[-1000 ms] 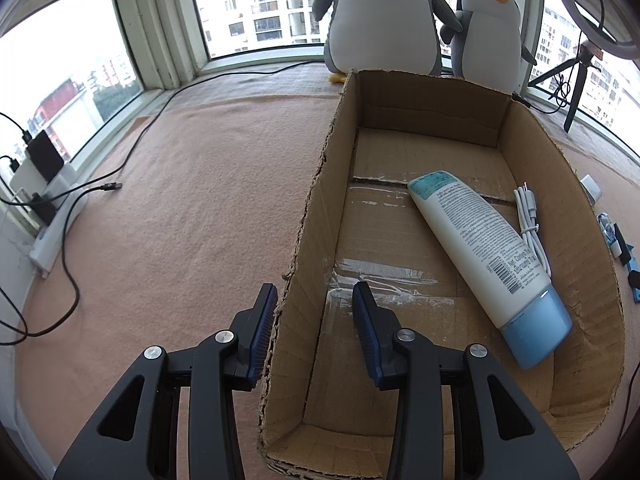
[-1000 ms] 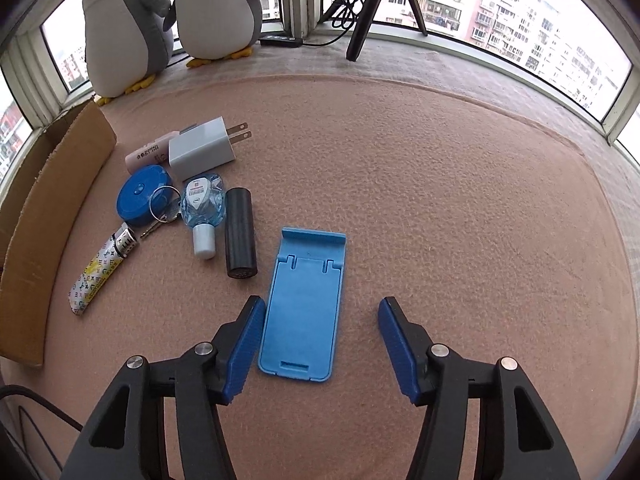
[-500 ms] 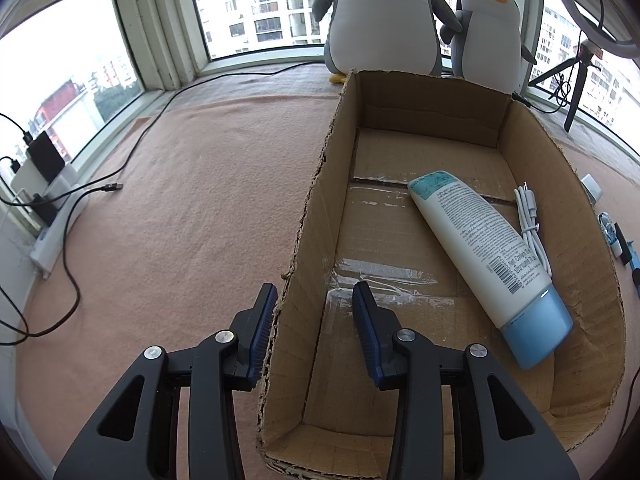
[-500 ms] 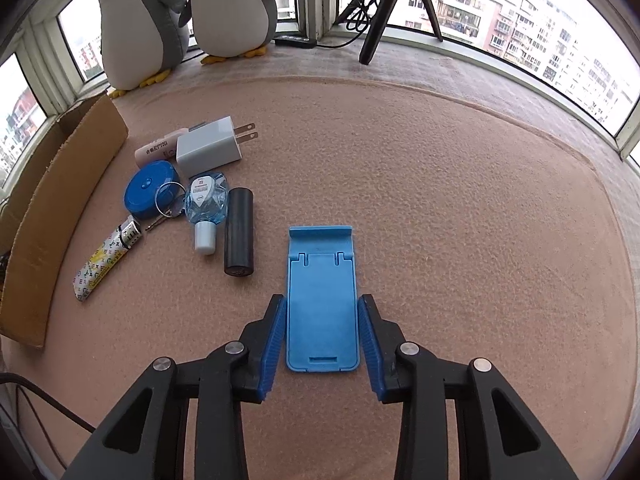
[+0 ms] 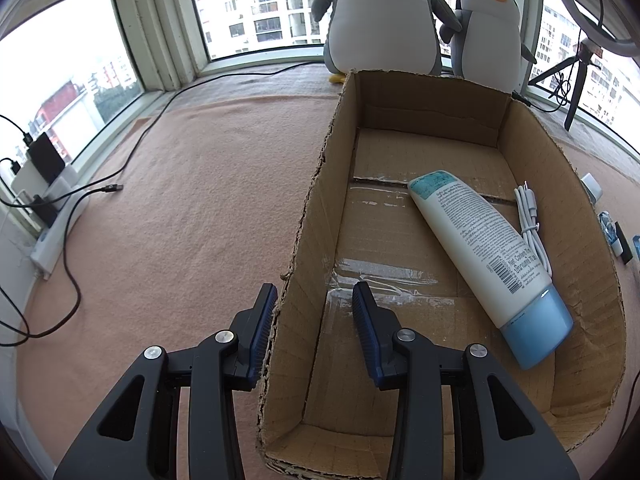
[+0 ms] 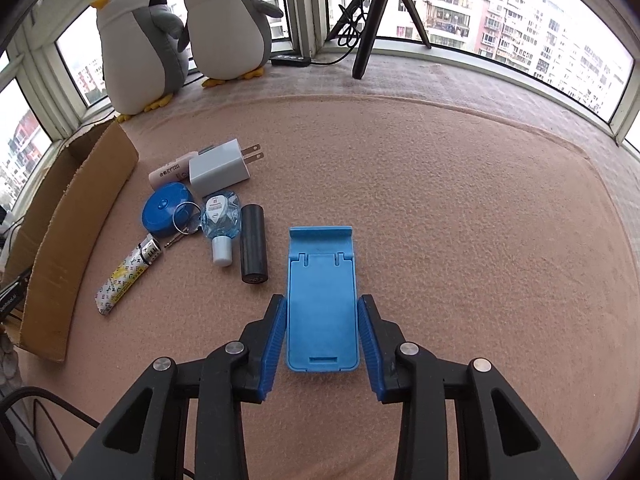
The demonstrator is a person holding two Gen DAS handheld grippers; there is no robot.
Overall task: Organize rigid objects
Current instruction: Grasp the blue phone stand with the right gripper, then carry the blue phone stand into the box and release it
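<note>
Two jaws: mine, one pair in each hand.
Phone stand (image 6: 321, 300): flat blue plastic slab, a raised lip at its far end, two small notches below the lip, a slot near my end. It lies on the pink carpet (image 6: 460, 220), just right of the black cylinder (image 6: 253, 249).
Right gripper (image 6: 321, 338): jaws pinching the stand's long edges, both blue pads against its sides.
Change, right: a second ago these jaws stood spread wide with the stand off-centre between them (left of middle); now they have closed in on it, and it sits square to me.
Left gripper (image 5: 315, 330): jaws spread, straddling the left wall of the cardboard box (image 5: 316, 216); the outer pad touches the cardboard.
Change, left: none I can see.
Box contents: a white tube (image 5: 486, 254) with a blue cap, and a coiled white cable (image 5: 530, 224) beside it.
</note>
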